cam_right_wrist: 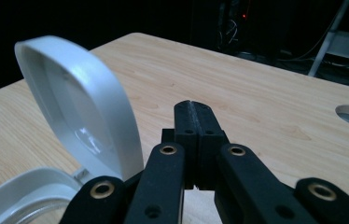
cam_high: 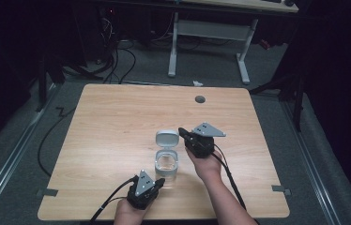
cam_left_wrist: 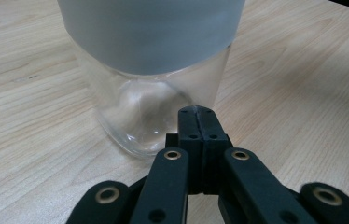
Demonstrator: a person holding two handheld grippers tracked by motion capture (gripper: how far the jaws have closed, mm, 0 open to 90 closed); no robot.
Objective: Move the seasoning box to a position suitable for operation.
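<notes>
Glass jar (cam_high: 166,164) sits near table (cam_high: 117,122) front edge, white flip lid (cam_high: 167,138) standing open. My left gripper (cam_left_wrist: 197,111) pinched shut, tips right against jar's base. Right gripper (cam_right_wrist: 194,106) shut too, empty, just beside lid.

Light falls from above onto the tabletop (cam_high: 117,140), which stands bright and evenly lit in the high view while the floor and room around it sink into near black. Shadows there are soft and short, tucked close under the hands. The high view is slightly soft overall, fine detail smeared. In the left gripper view the glass jar (cam_left_wrist: 149,102) sits so close that its grey band blurs (the wood grain behind stays fairly sharp), with pale highlights in the glass. In the right gripper view the white lid (cam_right_wrist: 79,112) catches a mild sheen, and the background is dark and grainy.
</notes>
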